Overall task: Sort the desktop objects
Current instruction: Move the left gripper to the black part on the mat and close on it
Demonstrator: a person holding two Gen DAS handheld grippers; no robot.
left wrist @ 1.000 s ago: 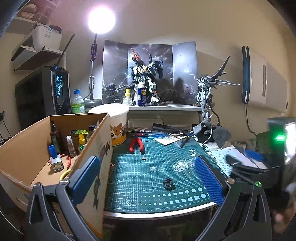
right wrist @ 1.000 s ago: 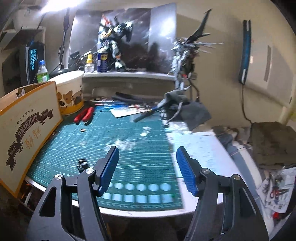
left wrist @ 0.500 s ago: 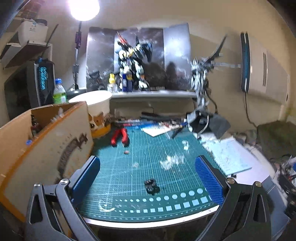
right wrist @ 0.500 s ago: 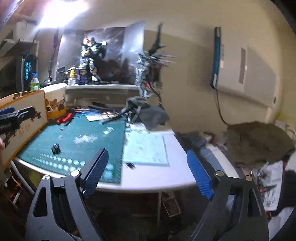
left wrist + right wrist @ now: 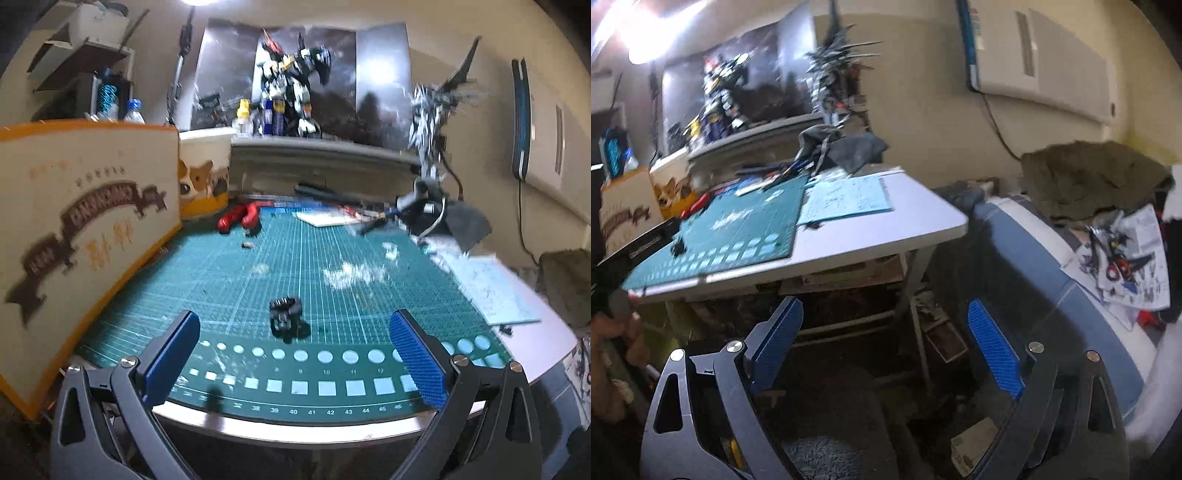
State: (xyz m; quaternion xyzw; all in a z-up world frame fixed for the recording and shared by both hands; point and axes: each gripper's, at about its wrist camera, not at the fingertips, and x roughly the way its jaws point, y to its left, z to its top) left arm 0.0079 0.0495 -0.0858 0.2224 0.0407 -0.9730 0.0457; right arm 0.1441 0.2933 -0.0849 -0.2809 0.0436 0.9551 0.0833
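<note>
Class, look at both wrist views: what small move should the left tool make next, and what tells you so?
Probably ease the left tool forward and down toward the small black part on the green cutting mat. The tool is open and empty, the part lies just ahead between its fingers, and the right tool points off the table.
</note>
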